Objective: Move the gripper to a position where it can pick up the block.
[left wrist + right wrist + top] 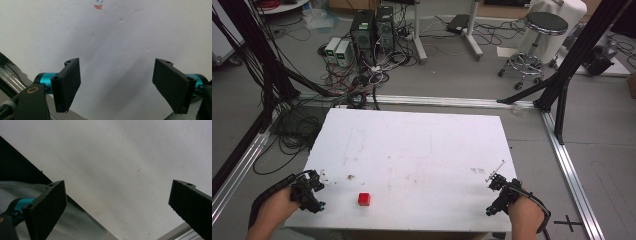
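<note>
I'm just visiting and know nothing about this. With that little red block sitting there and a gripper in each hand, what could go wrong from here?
The red block sits close to the near edge of the white table, so a clumsy nudge might push it off. It is small next to the widely open jaws of the left gripper, so a grab could miss or tip it. The right gripper hangs by the table's right corner and might bump the edge.

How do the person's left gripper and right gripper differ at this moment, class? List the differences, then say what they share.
The left gripper sits at the table's near left corner, close to the red cube; the right gripper sits at the near right corner, far from the cube. In its own view, the right gripper's jaws stand wider apart than the left gripper's do. Both are open, empty, and over the white tabletop.
</note>
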`<state>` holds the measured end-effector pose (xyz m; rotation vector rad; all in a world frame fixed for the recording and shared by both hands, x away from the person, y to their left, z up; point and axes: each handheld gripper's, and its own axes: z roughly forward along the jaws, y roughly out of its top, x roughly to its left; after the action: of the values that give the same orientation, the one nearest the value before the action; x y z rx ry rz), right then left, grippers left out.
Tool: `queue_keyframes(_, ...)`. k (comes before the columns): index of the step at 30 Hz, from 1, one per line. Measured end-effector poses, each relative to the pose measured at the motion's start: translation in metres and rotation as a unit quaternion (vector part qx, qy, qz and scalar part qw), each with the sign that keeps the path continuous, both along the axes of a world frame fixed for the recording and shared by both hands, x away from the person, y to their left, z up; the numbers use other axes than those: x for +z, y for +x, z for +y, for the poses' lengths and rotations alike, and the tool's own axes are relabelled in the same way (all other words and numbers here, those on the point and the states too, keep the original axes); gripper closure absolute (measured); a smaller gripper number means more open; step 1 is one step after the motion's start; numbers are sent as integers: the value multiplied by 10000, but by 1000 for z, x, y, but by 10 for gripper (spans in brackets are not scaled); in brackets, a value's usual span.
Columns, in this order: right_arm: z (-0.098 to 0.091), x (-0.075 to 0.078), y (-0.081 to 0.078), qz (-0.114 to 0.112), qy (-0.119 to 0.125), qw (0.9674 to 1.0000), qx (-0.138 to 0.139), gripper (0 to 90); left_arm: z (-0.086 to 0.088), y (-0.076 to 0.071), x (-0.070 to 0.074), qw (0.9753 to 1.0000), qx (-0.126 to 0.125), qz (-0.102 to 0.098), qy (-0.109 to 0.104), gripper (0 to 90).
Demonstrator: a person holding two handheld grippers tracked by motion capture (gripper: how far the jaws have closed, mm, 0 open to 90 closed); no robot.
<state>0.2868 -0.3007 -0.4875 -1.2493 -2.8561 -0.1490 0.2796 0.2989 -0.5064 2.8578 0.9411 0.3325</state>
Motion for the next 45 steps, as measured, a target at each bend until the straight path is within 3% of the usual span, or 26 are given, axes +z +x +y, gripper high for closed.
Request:
queue_keyframes(15, -3, -1, 0, 14, 58, 9998, -196, 9, -11, 8, 6, 9998, -181, 5, 112, 230)
queue_keyframes(27, -1, -4, -2, 98, 46, 9999, -82, 9, -20, 20, 14, 9979, -612, 87, 196, 230)
queue_keyframes(31, 0, -4, -1, 101, 77, 9999, -56, 9, -26, 25, 18, 9940, -1079, 126, 160, 230)
queue_keyframes(35, -1, -3, -1, 99, 71, 9999, -65, 9, -31, 28, 21, 9916, -1272, 137, 160, 230)
queue_keyframes(36, -1, -3, -2, 111, 92, 9999, -79, 9, -34, 30, 23, 9895, -1424, 157, 180, 230)
queue_keyframes(39, -1, -3, -2, 94, 107, 9999, -84, 9, -37, 31, 25, 9878, -1546, 148, 127, 230)
queue_keyframes(40, -1, -2, -2, 97, 98, 9999, -88, 9, -39, 33, 27, 9856, -1673, 192, 178, 230)
queue_keyframes(43, -1, -2, -2, 83, 115, 9999, -43, 9, -42, 35, 27, 9847, -1718, 221, 193, 230)
queue_keyframes(45, -1, -2, -2, 82, 125, 9999, -33, 9, -48, 37, 29, 9821, -1850, 242, 248, 230)
